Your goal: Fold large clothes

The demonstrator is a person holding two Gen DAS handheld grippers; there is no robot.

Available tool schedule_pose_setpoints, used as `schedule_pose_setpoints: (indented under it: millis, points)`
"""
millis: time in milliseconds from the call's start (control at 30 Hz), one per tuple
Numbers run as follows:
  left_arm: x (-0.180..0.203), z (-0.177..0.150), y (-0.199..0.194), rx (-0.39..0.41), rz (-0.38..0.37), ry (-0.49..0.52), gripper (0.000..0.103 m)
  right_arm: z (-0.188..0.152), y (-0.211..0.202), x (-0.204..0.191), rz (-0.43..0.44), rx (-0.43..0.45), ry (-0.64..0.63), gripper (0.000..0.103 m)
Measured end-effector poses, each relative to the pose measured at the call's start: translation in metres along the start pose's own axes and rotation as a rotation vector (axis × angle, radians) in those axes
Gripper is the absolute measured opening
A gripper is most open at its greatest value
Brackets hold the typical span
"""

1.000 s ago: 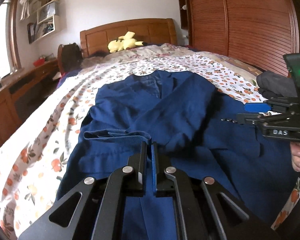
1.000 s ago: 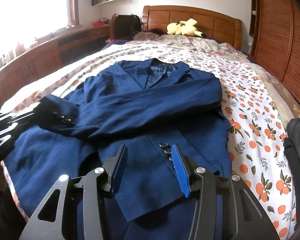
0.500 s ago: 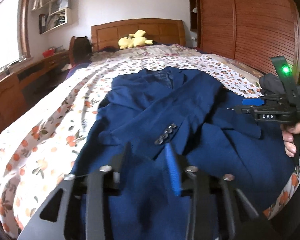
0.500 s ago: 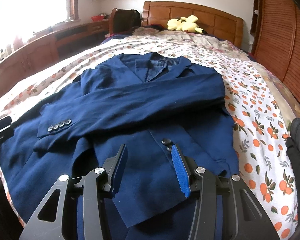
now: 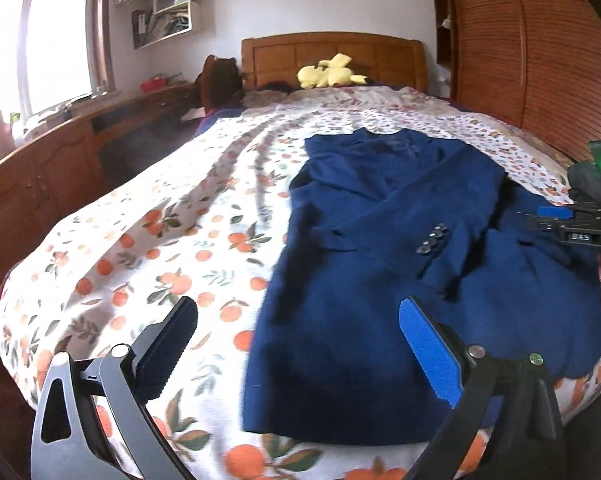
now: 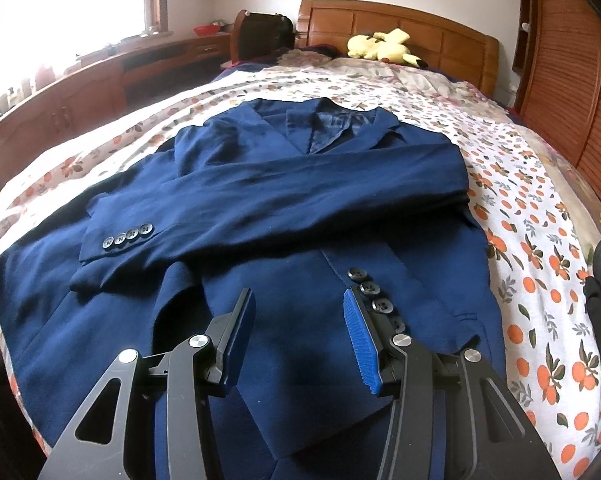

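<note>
Bed [image 5: 148, 240]: orange-print cotton sheet, wooden headboard. Navy wool-look jacket [image 6: 300, 208] flat on it, sleeve folded across chest, four dark cuff buttons [image 6: 127, 236]. Left gripper [image 5: 296, 344] spread wide, empty. Right gripper [image 6: 298, 332] half-spread, empty, over the jacket's hem.

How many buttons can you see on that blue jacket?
8: four on the folded sleeve's cuff, four down the jacket front beside the right gripper. Others may be hidden.
</note>
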State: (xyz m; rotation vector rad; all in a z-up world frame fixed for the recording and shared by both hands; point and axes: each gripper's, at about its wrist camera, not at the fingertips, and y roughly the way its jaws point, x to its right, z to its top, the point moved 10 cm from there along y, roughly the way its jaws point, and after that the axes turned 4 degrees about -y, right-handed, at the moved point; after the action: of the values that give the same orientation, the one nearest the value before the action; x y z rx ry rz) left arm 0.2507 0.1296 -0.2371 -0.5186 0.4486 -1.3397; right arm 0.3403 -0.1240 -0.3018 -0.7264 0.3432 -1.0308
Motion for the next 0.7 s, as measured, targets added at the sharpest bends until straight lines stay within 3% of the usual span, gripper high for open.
schedule_pose_setpoints:
  millis: [300, 367, 500, 700]
  points:
    - [-0.023, -0.018, 0.014, -0.065, -0.002, -0.014, 0.099, -0.005, -0.013, -0.005, -0.016, 0.016, -0.017, 0.045]
    - [-0.023, -0.02, 0.015, -0.069, -0.013, -0.01, 0.091, -0.007, -0.023, -0.005, -0.043, 0.018, -0.042, 0.045]
    - [-0.022, -0.031, 0.019, -0.102, -0.042, -0.001, 0.064, -0.018, -0.039, -0.003, -0.069, 0.02, -0.075, 0.045]
    - [-0.02, -0.046, 0.022, -0.145, -0.067, 0.02, 0.06, -0.065, -0.061, 0.02, -0.102, -0.028, -0.056, 0.045]
